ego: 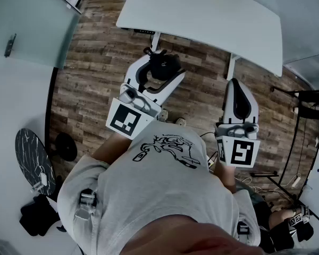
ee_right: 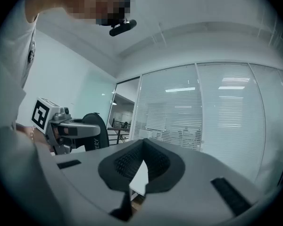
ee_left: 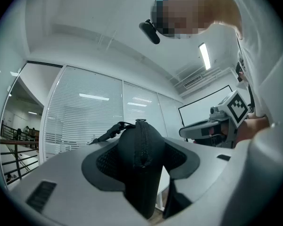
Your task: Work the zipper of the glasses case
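Printed T-shirt lowest in view, then the left hand-held gripper clamping the black glasses case, zipper facing its camera, and the right hand-held gripper closed, empty.

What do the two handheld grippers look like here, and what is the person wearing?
The left gripper and right gripper have curved white shells with black insets and black textured pads. Each carries a white cube with black square markers. The person wears a light grey T-shirt with a black graphic.
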Tool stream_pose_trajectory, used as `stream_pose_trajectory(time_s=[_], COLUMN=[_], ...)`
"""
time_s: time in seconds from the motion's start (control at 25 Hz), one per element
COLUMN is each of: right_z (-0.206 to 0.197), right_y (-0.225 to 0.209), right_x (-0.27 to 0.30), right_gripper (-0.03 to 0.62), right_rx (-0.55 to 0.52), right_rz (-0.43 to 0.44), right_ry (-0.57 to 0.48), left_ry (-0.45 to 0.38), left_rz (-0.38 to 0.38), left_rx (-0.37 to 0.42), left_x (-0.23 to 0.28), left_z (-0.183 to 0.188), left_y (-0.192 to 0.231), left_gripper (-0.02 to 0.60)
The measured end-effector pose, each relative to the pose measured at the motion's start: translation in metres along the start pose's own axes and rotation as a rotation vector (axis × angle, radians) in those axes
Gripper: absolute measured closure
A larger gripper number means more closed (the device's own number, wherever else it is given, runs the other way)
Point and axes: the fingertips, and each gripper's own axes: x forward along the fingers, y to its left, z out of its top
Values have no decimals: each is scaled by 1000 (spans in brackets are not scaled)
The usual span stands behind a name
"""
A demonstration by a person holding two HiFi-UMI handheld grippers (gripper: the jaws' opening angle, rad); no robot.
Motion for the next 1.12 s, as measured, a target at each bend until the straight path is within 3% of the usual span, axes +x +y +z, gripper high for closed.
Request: stream_pose_trajectory(time_s=[0.8,1.12], right_z=[-2,-16], right_y=[51,47], right_x=[46,69], right_gripper=[588,588], right_rx=[36,58], right_rz=[0,17], right_ry=[-14,2], left_ry=[-1,10], left_rz=[-13,-9], left_rx=[-44,-51], left_x=[-38,-26], left_z=[-18,-30], left_y=[62,77], left_gripper=[345,345])
